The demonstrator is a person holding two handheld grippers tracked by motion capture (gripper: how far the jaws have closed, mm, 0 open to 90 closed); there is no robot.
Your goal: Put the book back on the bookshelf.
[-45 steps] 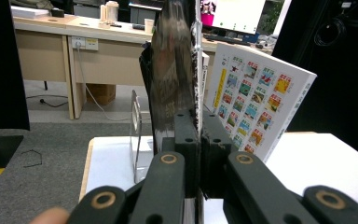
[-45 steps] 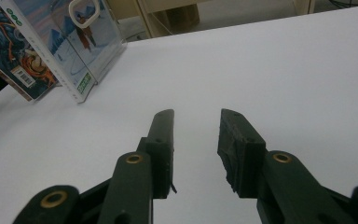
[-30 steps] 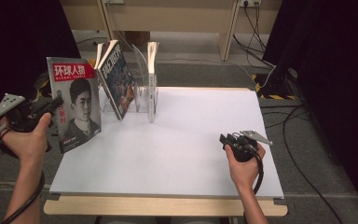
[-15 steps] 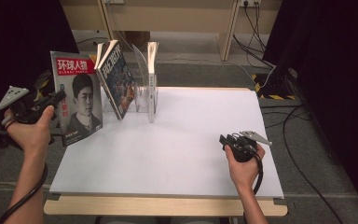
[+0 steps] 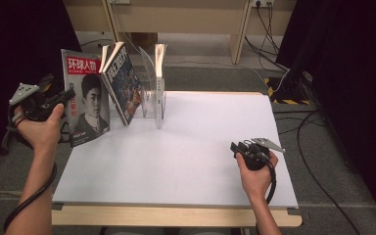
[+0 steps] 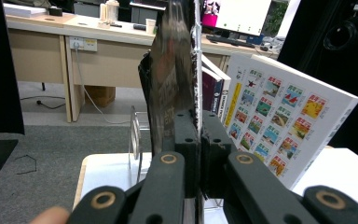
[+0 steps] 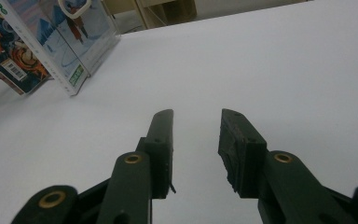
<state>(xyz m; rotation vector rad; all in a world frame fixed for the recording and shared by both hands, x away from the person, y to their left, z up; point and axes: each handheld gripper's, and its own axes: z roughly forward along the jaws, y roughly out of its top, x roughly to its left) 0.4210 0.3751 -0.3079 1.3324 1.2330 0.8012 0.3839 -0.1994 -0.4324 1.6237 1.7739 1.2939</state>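
Note:
A magazine (image 5: 85, 105) with a red title band and a portrait cover stands upright over the table's left edge. My left gripper (image 5: 67, 97) is shut on its left edge. In the left gripper view the jaws (image 6: 199, 135) pinch the magazine (image 6: 172, 70) edge-on. Just right of it, a second magazine (image 5: 125, 88) leans in a clear rack (image 5: 152, 100); its white back cover (image 6: 284, 126) carries small colour pictures. My right gripper (image 5: 236, 147) rests low on the white table (image 5: 186, 147) at the right. Its jaws (image 7: 196, 121) stand open with nothing between them.
A third thin magazine (image 5: 159, 73) stands in the rack's right slot, and its clear wall and a cover (image 7: 70, 37) lie far left of my right gripper. A wooden desk, power cables and grey floor lie beyond the table. Dark curtains flank both sides.
My left hand has carried the portrait magazine a little to the right, closer to the rack. The right hand and its gripper have stayed put.

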